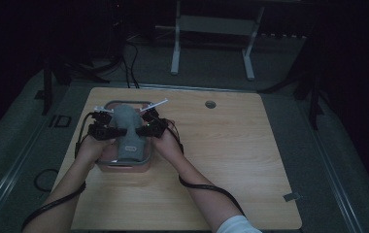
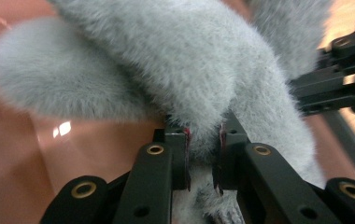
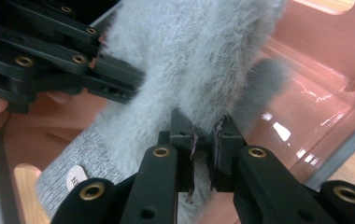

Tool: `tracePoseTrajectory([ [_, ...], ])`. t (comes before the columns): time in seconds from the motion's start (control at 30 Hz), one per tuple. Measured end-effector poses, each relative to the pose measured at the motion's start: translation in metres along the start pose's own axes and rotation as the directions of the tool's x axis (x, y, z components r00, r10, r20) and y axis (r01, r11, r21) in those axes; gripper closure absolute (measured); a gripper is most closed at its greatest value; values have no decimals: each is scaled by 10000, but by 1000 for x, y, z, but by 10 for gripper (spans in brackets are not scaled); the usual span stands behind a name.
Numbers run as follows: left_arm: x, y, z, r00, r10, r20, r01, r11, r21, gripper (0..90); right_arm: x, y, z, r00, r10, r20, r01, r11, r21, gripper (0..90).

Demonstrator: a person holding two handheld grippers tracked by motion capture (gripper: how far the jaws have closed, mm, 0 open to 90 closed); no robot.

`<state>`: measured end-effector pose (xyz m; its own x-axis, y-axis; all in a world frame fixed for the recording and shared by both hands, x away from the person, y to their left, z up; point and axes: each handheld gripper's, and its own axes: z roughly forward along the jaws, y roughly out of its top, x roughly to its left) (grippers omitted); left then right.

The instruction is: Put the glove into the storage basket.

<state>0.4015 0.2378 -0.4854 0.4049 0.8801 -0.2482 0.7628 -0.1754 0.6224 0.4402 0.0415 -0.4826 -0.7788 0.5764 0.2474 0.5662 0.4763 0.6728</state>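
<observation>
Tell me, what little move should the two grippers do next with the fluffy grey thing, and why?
Probably lower it a little more, then let go. The left gripper and right gripper each pinch the fluffy grey thing from one side, and it hangs over the pink bin. Its lower end looks already inside, so easing down should settle it there.

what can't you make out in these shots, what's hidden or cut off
- Printing on the small white label of the grey fuzzy cloth: too blurred in the right gripper view, too small in the high view.
- Floor of the pink bin: covered by the cloth and both hands in the high view.
- Bottom end of the cloth: cut off by the lower edge behind the left gripper in its own view.
- Room beyond the table: too dark.
</observation>
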Motion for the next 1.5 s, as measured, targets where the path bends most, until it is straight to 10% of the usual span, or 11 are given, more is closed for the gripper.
tracePoseTrajectory([
  [0.3,-5,2,14,9948,508,-888,-400,9920,1196,768,5,-1,12,9989,-243,390,214,9971,732,803],
  [0.43,-5,2,15,9885,601,-1390,-408,9896,1378,597,5,1,13,9998,-154,145,139,9951,974,624],
  [1.03,-11,-3,-14,9886,563,-1394,-660,9956,-662,236,-3,8,-40,9928,-1193,-114,1190,9927,-207,171],
  [1.3,-7,-19,-44,9740,215,-2257,-782,9663,-2453,159,-20,-10,-72,9911,-1331,-89,1319,9876,-851,152],
  [1.5,-9,-30,-58,9732,145,-2294,-823,9538,-2889,159,-28,-27,-87,9891,-1471,113,1475,9853,-860,147],
])
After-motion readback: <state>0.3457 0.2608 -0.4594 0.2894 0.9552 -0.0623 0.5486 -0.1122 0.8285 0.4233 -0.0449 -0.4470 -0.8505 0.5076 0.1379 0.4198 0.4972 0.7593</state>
